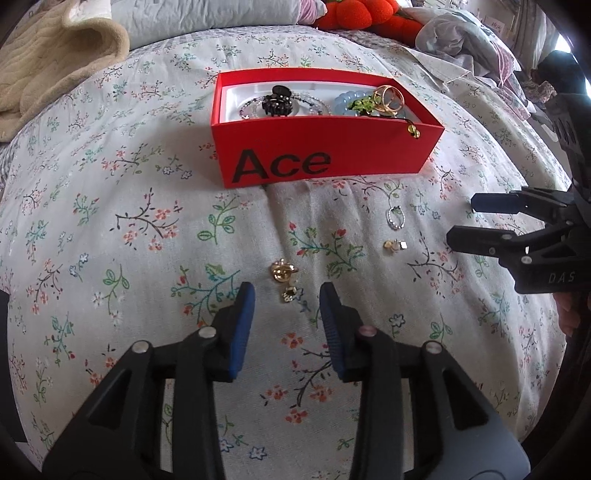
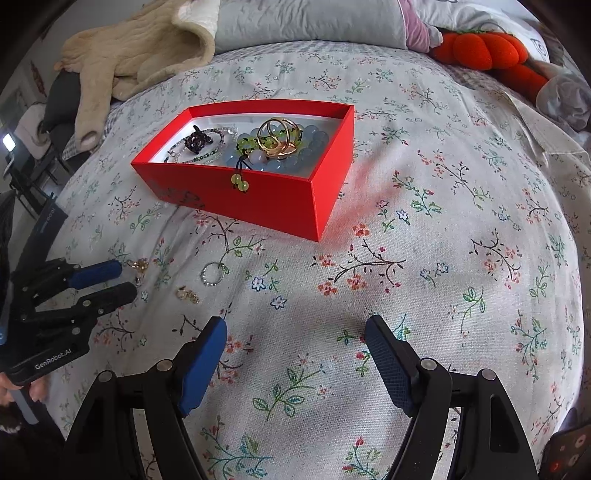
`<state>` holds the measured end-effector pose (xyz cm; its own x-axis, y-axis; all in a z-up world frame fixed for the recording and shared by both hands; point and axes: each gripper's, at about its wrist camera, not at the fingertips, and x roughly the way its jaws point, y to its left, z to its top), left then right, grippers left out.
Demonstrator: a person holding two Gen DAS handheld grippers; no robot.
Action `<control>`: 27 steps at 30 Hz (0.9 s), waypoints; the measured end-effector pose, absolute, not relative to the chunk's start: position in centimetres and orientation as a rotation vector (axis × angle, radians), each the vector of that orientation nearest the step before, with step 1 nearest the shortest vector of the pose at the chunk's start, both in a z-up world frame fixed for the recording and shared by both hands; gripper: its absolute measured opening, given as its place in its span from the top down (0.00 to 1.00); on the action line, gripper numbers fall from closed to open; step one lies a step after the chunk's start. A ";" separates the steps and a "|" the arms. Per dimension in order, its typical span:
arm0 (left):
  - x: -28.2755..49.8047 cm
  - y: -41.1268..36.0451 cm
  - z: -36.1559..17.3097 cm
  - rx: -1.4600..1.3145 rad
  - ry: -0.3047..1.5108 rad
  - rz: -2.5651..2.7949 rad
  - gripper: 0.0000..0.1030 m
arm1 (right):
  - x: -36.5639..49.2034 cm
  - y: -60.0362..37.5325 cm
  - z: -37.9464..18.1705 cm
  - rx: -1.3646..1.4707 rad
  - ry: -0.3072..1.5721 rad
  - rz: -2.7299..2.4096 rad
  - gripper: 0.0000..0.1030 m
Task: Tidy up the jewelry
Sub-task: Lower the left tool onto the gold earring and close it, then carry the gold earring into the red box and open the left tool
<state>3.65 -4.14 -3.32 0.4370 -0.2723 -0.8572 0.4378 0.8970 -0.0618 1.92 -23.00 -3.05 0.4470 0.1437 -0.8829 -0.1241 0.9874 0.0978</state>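
Left tool (image 1: 287,295), fingers spread around the gold earrings (image 1: 285,280) on the bed (image 1: 110,221), must pinch next; right tool (image 2: 295,332) waits spread, and the red box (image 1: 325,147) is the goal.

One red box (image 1: 325,147); roughly three loose trinkets (image 1: 284,273).

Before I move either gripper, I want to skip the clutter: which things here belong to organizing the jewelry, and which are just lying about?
Job:
red Ace box
gold earrings
beaded ring
small gold pieces
black hair claw, in the box
blue bead bracelet, in the box
left gripper, open

Lying about:
beige blanket
orange plush
grey pillow
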 end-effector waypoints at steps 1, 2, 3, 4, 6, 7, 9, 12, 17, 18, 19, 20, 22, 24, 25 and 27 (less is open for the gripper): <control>3.7 -4.3 -3.4 0.181 1.024 -0.437 0.63 | 1.9 -23.1 -3.1 0.021 1.095 0.165 0.24; 3.9 -4.4 -3.5 0.179 1.021 -0.427 0.63 | 1.9 -23.1 -3.0 0.022 1.095 0.165 0.24; 4.1 -4.5 -3.5 0.175 1.020 -0.417 0.63 | 1.9 -23.1 -3.0 0.023 1.094 0.164 0.24; 4.3 -4.5 -3.6 0.170 1.020 -0.407 0.63 | 1.9 -23.2 -3.0 0.023 1.094 0.165 0.24; 4.6 -4.5 -3.8 0.160 1.021 -0.394 0.63 | 1.9 -23.2 -3.0 0.022 1.093 0.165 0.24; 4.7 -4.5 -3.9 0.159 1.018 -0.389 0.64 | 1.9 -23.2 -3.0 0.022 1.094 0.165 0.24; 4.7 -4.6 -3.8 0.162 1.012 -0.387 0.70 | 1.9 -23.2 -3.0 0.023 1.093 0.165 0.24; 4.7 -4.7 -3.9 0.166 1.008 -0.392 0.83 | 1.9 -23.2 -3.0 0.024 1.092 0.167 0.24; 4.5 -4.4 -3.4 0.154 0.993 -0.389 0.83 | 2.0 -22.8 -2.7 0.024 1.084 0.175 0.24; 4.5 -4.3 -3.2 0.148 0.989 -0.387 0.83 | 2.0 -22.6 -2.7 0.024 1.080 0.177 0.24; 4.5 -4.2 -3.1 0.141 0.985 -0.384 0.83 | 2.2 -22.4 -2.6 0.024 1.076 0.180 0.24; 4.5 -3.9 -2.9 0.135 0.982 -0.380 0.83 | 2.3 -22.2 -2.6 0.024 1.072 0.183 0.24; 4.6 -3.6 -2.6 0.129 0.979 -0.369 0.83 | 2.5 -21.7 -2.5 0.022 1.061 0.189 0.24; 4.6 -3.3 -2.5 0.124 0.981 -0.363 0.83 | 2.8 -21.0 -2.5 0.013 1.053 0.196 0.24; 4.6 -3.1 -2.5 0.123 0.984 -0.361 0.83 | 3.0 -20.6 -2.6 0.005 1.052 0.202 0.25; 4.7 -2.8 -2.6 0.121 0.987 -0.355 0.83 | 3.4 -19.6 -2.9 -0.033 1.051 0.209 0.34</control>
<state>4.71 -2.83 -2.56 0.4990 -0.2381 -0.8333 0.3470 0.9360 -0.0597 3.43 -19.64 -2.87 0.4789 0.1561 -0.8639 -0.1871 0.9796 0.0732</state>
